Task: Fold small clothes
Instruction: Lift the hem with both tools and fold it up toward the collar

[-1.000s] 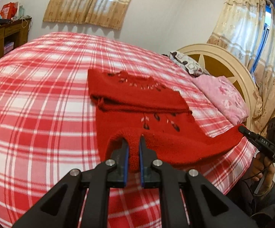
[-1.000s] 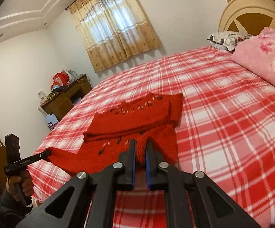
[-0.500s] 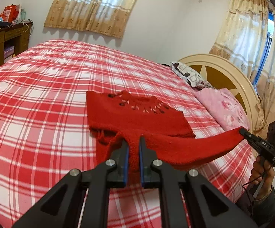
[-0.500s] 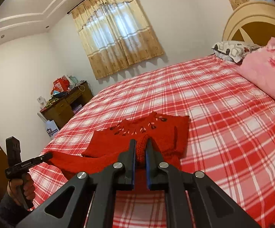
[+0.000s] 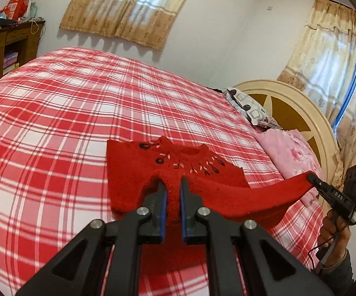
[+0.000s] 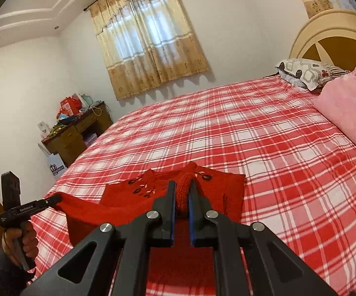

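Since the earlier frames, the hem of the red sweater (image 5: 131, 170) has been lifted higher and carried toward its collar. In the left wrist view, the knit edge is pinched between the fingers of the left gripper (image 5: 173, 185), and the sweater's upper part is spread on the plaid bed (image 5: 54, 113). In the right wrist view, the other hem corner is pinched by the right gripper (image 6: 181, 192), with the raised hem stretched between both; a wooden desk (image 6: 76, 133) is seen by the wall.
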{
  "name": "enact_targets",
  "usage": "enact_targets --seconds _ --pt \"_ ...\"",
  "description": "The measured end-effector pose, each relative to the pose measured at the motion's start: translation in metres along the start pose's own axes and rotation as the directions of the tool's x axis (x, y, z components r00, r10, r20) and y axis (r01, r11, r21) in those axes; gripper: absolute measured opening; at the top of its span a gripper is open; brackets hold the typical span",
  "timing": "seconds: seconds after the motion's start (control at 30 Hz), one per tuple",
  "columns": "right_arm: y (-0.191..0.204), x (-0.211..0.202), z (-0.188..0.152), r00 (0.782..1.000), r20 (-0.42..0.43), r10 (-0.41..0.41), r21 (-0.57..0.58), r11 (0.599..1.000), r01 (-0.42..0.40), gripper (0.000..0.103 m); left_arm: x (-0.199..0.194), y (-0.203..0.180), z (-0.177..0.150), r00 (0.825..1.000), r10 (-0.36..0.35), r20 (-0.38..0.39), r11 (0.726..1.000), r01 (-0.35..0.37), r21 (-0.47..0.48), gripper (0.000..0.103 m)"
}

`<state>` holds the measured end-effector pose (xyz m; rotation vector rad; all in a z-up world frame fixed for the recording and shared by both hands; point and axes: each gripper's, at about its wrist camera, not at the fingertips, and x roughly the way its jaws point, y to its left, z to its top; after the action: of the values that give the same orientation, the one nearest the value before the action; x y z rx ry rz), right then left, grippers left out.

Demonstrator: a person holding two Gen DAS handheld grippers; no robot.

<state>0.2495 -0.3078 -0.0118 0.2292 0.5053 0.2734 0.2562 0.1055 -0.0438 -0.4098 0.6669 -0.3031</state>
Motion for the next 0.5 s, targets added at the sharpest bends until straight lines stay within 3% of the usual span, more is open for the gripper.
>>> enact_targets --seconds 0.5 --pt "-0.032 0.087 0.002 0.993 -0.094 -0.075 0.019 0.997 0.078 0.008 0.068 0.027 0.022 0.997 0.024 -0.070 1.000 -0.024 0.005 0.009"
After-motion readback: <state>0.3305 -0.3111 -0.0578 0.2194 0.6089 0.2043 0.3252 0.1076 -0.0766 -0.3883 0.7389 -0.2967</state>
